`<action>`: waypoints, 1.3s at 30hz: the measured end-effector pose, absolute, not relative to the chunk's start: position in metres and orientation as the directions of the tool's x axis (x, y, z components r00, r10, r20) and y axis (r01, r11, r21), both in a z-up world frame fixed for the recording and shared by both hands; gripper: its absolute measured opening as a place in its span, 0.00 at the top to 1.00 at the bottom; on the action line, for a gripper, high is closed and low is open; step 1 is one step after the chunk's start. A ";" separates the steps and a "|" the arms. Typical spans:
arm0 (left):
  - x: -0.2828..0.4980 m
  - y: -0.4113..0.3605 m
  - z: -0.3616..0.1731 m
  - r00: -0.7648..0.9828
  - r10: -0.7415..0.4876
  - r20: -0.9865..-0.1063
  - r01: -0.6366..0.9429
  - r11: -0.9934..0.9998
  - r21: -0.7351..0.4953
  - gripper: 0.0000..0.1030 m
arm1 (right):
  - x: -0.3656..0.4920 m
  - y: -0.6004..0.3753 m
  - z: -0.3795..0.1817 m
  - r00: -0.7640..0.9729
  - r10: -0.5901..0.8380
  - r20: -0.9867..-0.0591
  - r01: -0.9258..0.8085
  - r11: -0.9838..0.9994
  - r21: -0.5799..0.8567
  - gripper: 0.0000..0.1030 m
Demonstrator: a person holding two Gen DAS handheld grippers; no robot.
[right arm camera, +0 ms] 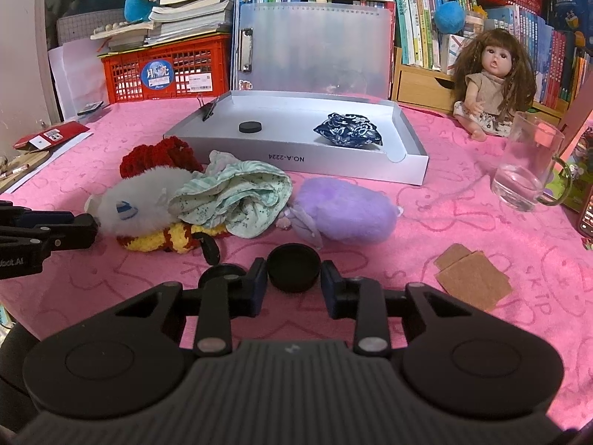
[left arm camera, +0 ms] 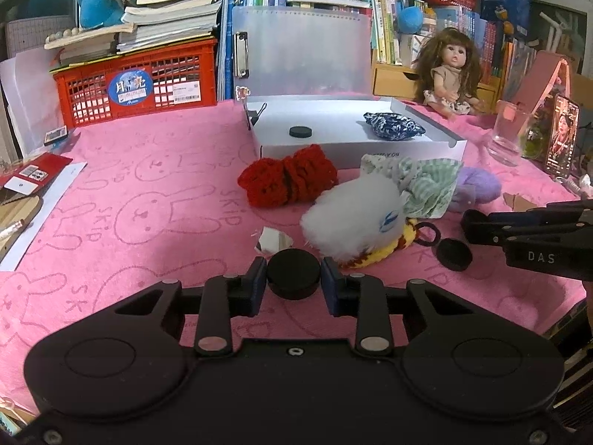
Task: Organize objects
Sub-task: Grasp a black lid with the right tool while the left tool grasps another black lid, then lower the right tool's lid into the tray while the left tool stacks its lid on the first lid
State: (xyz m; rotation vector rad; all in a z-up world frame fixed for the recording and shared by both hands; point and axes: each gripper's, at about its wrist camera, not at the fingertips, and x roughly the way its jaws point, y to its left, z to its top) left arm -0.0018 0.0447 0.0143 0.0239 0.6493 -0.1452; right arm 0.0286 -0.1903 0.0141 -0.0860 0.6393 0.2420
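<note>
My left gripper (left arm camera: 293,278) has its jaws around a black round lid (left arm camera: 293,273) on the pink cloth, touching or nearly touching its sides. My right gripper (right arm camera: 294,274) stands the same way around another black lid (right arm camera: 294,267). A third black lid (right arm camera: 218,274) lies just left of the right gripper, and shows in the left wrist view (left arm camera: 454,254). A white shallow box (right arm camera: 296,155) holds one black lid (right arm camera: 251,126) and a blue patterned pouch (right arm camera: 348,129). A pile of soft items lies in front: red knit (left arm camera: 289,176), white fluffy toy (left arm camera: 352,215), green striped cloth (right arm camera: 237,196), purple plush (right arm camera: 344,209).
A glass mug (right arm camera: 526,170) stands at the right, with a doll (right arm camera: 489,85) behind it. Cardboard scraps (right arm camera: 470,276) lie right of my right gripper. A red crate (left arm camera: 137,81), books and a clipboard (left arm camera: 304,48) line the back. A phone (left arm camera: 561,137) leans at the far right.
</note>
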 end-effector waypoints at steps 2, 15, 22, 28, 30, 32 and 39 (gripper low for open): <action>-0.003 0.044 0.018 0.792 -0.128 -0.598 0.143 0.989 -0.022 0.71 | 0.027 -0.192 0.016 0.781 0.195 -0.594 -0.245 0.970 -0.003 0.65; 0.012 0.037 0.050 0.824 -0.155 -0.545 0.154 0.987 -0.048 0.71 | 0.026 -0.213 0.045 0.825 0.180 -0.536 -0.188 0.981 0.040 0.65; 0.031 0.026 0.064 0.833 -0.173 -0.526 0.171 0.984 -0.052 0.71 | 0.036 -0.224 0.059 0.847 0.165 -0.505 -0.155 0.986 0.062 0.65; 0.049 0.017 0.070 0.829 -0.192 -0.525 0.187 0.980 -0.063 0.71 | 0.049 -0.230 0.068 0.854 0.167 -0.493 -0.138 0.986 0.094 0.65; 0.056 0.015 0.072 0.824 -0.202 -0.529 0.189 0.979 -0.078 0.71 | 0.055 -0.232 0.070 0.854 0.169 -0.492 -0.134 0.985 0.106 0.65; 0.063 0.014 0.072 0.820 -0.210 -0.533 0.191 0.977 -0.091 0.71 | 0.059 -0.233 0.072 0.856 0.171 -0.489 -0.135 0.985 0.109 0.65; 0.088 0.009 0.075 0.813 -0.220 -0.540 0.185 0.976 -0.118 0.71 | 0.076 -0.233 0.077 0.861 0.168 -0.480 -0.137 0.986 0.099 0.65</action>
